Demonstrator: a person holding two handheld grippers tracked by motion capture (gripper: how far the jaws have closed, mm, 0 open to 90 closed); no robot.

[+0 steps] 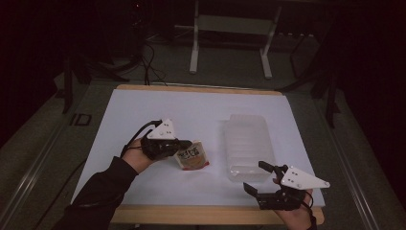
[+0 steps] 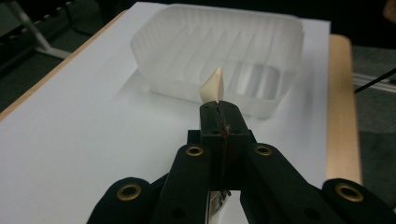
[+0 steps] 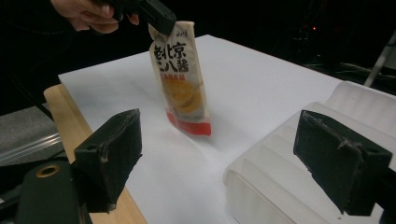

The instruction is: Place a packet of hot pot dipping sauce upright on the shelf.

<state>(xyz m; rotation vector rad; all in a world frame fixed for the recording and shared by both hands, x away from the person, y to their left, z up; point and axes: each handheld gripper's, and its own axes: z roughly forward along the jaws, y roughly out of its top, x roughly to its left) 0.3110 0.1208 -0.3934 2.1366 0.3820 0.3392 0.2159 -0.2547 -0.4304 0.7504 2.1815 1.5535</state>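
The left gripper (image 1: 187, 145) pinches the top edge of the sauce pouch (image 3: 181, 79) and holds it dangling above the white sheet (image 1: 143, 115) — the carrying step, I judge. The right gripper (image 1: 256, 178) waits with jaws spread beside the clear plastic tray (image 1: 246, 139). Next (probably): move the pouch across over the tray, then release it.

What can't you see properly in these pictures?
- Left gripper view: the sauce packet is almost all hidden behind the shut left claw; just a corner pokes out.
- High view: the packet's writing is too small and dim to read.
- Right gripper view: the clear tray is cut off by the picture's edge and the right claw.
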